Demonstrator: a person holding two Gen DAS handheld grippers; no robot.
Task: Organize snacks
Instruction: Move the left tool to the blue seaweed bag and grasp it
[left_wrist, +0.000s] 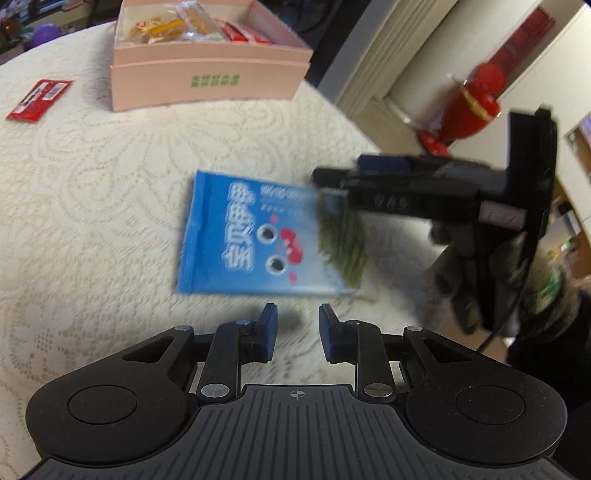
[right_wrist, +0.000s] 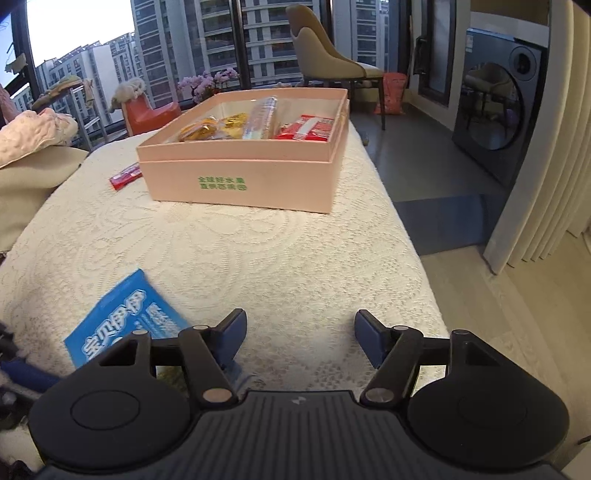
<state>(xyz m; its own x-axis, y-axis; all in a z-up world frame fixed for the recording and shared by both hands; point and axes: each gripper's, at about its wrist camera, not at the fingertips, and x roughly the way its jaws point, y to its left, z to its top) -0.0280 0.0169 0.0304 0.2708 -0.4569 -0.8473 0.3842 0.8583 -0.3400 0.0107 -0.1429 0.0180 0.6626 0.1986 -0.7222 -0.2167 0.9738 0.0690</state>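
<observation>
The blue snack packet (left_wrist: 258, 236) lies flat on the lace-covered worktop (left_wrist: 92, 206), short of the pink box (left_wrist: 210, 79) that already holds several wrapped snacks. From my left gripper (left_wrist: 298, 328) the packet sits dead ahead at twelve o'clock, just beyond the fingertips, with its long axis running roughly nine to three across my line of approach. Those jaws are parted with nothing between them. My right gripper (right_wrist: 300, 339) is also released and empty; in its own view the packet (right_wrist: 125, 314) is down at about eight o'clock, partly tucked under the left finger linkage, so it sits off to the side, not between the pads. In the left view the right tool's tips look to be at or over the packet's three o'clock edge, though blur stops me telling whether they touch. Both are near; I judge the left the better lined up, needing only a push forward and down. A small red packet (left_wrist: 38, 99) lies alone at ten o'clock, beside the box. Beyond the worktop are a chair (right_wrist: 325, 48), tall windows and a washing machine (right_wrist: 502, 103).
</observation>
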